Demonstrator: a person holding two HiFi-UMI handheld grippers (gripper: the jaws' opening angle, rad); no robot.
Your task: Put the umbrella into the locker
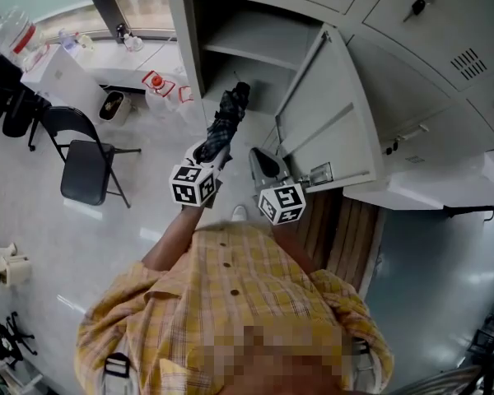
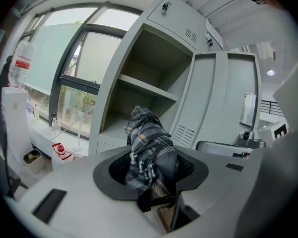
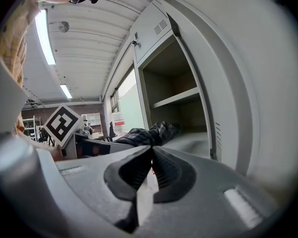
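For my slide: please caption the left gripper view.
Left gripper holds a folded plaid umbrella toward the open locker.

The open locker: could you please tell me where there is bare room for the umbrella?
Both levels look bare: the shelf top and the space beneath it, between the locker wall and the open door. The umbrella in the left gripper points at that lower space. Crowded: the window ledge left of the locker, with bottles.

We see a dark grey-and-black plaid umbrella (image 1: 228,118), a pale grey locker (image 1: 184,31), our yellow checked shirt (image 1: 230,295) and a black chair (image 1: 84,183)
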